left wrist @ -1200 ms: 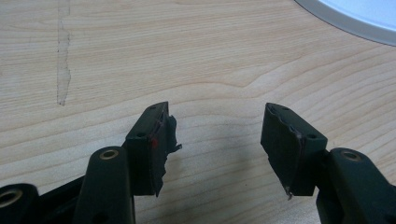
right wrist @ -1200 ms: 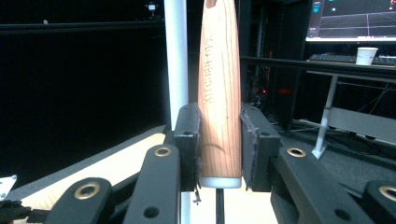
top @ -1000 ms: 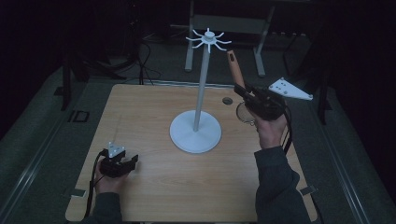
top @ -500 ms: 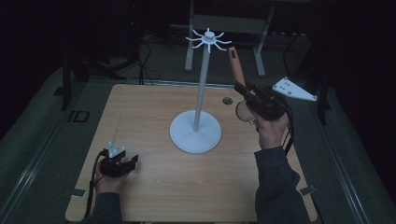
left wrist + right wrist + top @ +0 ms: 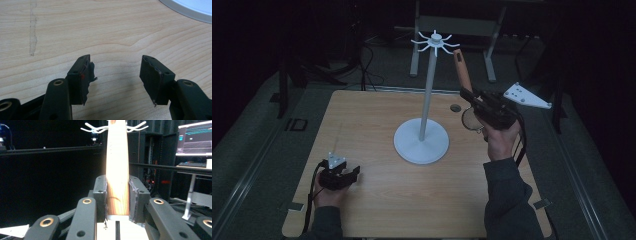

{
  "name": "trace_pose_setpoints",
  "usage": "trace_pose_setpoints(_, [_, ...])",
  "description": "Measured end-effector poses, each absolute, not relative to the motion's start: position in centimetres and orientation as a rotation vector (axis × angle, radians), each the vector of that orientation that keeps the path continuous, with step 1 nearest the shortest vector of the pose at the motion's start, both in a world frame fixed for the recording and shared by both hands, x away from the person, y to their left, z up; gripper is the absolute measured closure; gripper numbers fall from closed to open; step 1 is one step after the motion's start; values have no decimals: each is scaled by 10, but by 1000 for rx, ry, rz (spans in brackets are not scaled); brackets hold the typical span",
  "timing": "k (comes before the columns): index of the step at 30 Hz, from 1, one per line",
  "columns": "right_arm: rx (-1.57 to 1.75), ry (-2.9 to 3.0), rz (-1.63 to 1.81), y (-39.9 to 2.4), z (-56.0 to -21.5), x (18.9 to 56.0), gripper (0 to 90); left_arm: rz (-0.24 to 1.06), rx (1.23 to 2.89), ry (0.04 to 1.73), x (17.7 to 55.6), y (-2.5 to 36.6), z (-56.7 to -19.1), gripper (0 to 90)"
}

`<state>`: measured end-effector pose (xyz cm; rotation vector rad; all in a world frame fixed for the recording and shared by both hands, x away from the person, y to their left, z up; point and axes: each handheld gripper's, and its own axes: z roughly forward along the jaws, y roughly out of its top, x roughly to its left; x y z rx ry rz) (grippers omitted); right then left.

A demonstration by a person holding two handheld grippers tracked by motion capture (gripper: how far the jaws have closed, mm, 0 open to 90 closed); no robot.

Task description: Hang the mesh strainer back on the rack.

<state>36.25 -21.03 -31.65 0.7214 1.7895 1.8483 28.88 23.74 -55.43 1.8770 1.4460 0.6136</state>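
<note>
Little has shifted since a second ago: the right gripper (image 5: 473, 97) stays clamped on the wooden handle (image 5: 117, 167), raised just right of the white hook stand (image 5: 434, 42). Left gripper (image 5: 116, 75) rests released on the table (image 5: 377, 115). Next, probably, the handle's top, whose hole I cannot make out, must reach a hook.

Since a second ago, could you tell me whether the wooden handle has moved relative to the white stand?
No. The wooden handle sits in the same spot right of the white stand, its tip just below the hooks.
</note>
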Motion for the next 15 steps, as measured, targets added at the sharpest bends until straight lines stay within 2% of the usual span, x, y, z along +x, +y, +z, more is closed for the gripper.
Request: trace_pose_setpoints(15, [750, 1856, 1937, -202, -319, 379, 708, 616, 1873, 1446, 289, 238, -554, 425])
